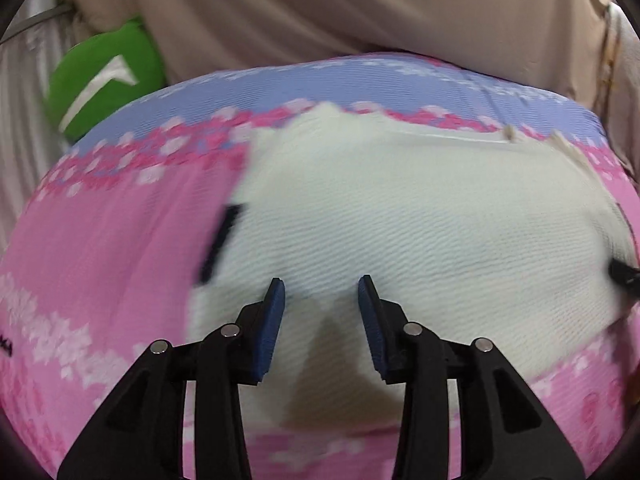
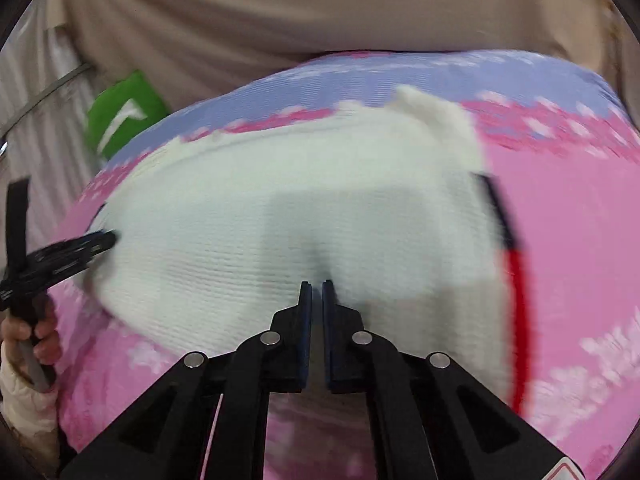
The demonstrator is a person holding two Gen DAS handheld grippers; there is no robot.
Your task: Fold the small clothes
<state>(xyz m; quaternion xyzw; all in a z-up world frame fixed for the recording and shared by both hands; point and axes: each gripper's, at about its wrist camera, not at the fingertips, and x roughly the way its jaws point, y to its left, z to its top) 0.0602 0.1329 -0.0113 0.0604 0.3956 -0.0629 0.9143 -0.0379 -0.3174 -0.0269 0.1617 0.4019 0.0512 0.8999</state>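
The white knit garment (image 1: 380, 216) lies spread on the pink and lavender patterned cover (image 1: 100, 240), near its middle, with beige fabric (image 1: 320, 8) rising behind it. Treat the surface as a soft covered one; whether a tabletop or a bed lies under it cannot be told.

**Progress**
- The garment looks broadly flat and roughly rectangular in both wrist views. One corner at the far edge stands up as a loose flap.
- A dark strip runs along one side edge, and a red strip (image 2: 518, 320) continues from it in the right wrist view (trim or a strap; motion blur prevents a firm reading).
- Judge the fold as early or partway: no compact stacked bundle is visible, so most of the folding appears left to do.

**Gripper state**
- Your left gripper (image 1: 322, 292) stands partly open over the near edge of the garment, with nothing pinched between its blue pads.
- Your right gripper (image 2: 317, 296) is closed, pads almost meeting; no cloth can be seen caught between them.
- Your left hand (image 2: 36, 336) shows at the edge of the right wrist view, holding its tool.

**Labels and writing**
- A green item (image 1: 108, 76) behind the cover carries a white angular mark; no letters are legible.
- A small dark mark at the cover's left edge is unreadable.
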